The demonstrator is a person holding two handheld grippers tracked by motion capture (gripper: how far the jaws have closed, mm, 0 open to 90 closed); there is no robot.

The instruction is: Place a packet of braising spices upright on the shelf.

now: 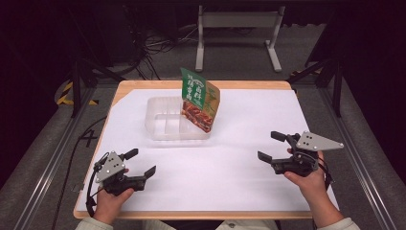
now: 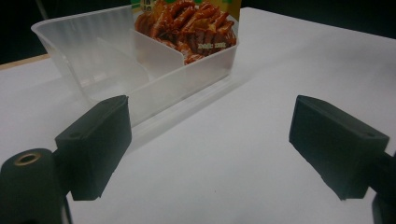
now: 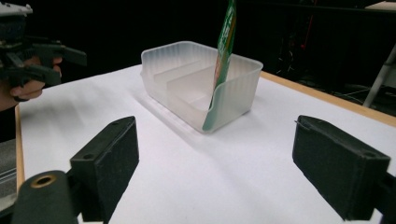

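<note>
Behind the white-covered wooden table (image 1: 249,167), a grey metal stand (image 1: 238,28) and tangled cables (image 1: 158,45) on grey floor.

We see a translucent white divided tray (image 1: 163,125), a green packet (image 1: 200,98) printed with reddish-brown food, a white sheet (image 1: 249,139) over the tan wooden worktop (image 1: 143,85), and black tools (image 1: 139,164) topped with grey plates.

Snack packet (image 2: 187,28) top cut off; its print unreadable.
</note>
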